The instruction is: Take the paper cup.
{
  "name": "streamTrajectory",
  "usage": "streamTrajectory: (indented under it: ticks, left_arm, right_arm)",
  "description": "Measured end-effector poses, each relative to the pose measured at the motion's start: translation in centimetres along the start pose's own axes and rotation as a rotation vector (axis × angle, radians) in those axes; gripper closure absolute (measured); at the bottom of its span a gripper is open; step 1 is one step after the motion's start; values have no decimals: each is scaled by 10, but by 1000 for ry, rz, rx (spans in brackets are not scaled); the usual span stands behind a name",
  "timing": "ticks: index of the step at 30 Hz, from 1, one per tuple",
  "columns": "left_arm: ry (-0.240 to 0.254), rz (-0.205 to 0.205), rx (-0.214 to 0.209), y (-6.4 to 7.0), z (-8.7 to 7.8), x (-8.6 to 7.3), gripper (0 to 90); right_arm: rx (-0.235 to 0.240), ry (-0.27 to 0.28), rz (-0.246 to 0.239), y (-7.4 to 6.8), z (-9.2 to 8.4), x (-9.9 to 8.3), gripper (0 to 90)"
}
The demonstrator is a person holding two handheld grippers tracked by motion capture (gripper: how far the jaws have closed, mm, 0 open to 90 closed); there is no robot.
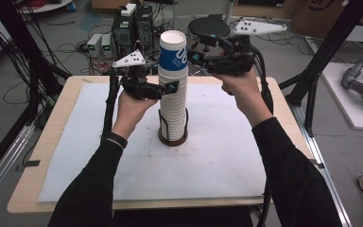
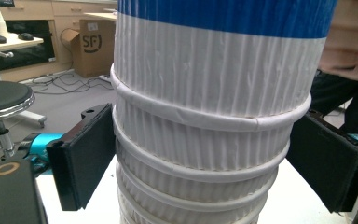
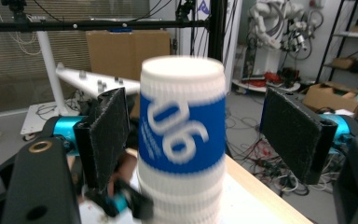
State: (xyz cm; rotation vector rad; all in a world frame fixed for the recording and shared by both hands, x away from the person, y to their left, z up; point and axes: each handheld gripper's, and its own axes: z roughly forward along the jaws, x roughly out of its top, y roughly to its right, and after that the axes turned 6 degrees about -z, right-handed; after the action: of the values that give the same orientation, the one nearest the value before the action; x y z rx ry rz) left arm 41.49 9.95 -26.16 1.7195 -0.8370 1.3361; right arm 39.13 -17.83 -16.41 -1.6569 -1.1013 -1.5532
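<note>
Two tools open: left tool (image 1: 172, 87) straddles tall stack of ribbed white paper cups (image 1: 173, 94), right tool (image 1: 194, 57) flanks blue-banded top cup (image 1: 173, 47) from 3 o'clock. Light, crushable; pinch gently under the rim.

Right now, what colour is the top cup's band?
Blue, with white "06" on the top cup, clearest in the right gripper view.

top cup (image 3: 182, 135) motion-blurred, stack base (image 2: 186, 210) cut off, perhaps

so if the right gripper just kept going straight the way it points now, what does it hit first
Most likely the top cup of the stack: in the right gripper view it stands dead ahead between the open jaws of the right gripper. Depth is hard to judge, but nothing looks nearer.
</note>
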Motion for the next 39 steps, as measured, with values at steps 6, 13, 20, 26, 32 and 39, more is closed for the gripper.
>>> streamTrajectory:
  ticks: [6, 13, 20, 26, 32, 39]
  left_arm:
    - [-2, 1, 0, 0, 0, 0, 117]
    - [-4, 5, 0, 0, 0, 0, 117]
    - [-11, 9, 0, 0, -1, 1, 118]
    - [-14, 9, 3, 1, 0, 1, 118]
    - [-14, 17, 3, 1, 0, 1, 119]
    - [-18, 24, 5, 1, 0, 1, 119]
  right_arm:
    - [1, -54, 39, -2, 27, 17, 207]
    - [-4, -122, 33, -8, 53, 21, 208]
    - [-30, -133, 12, -9, 57, 21, 302]
    - [-36, -75, 1, -10, 53, 24, 307]
    - [-39, -17, -17, -11, 48, 37, 307]
    - [-48, 58, -49, -14, 38, 55, 307]
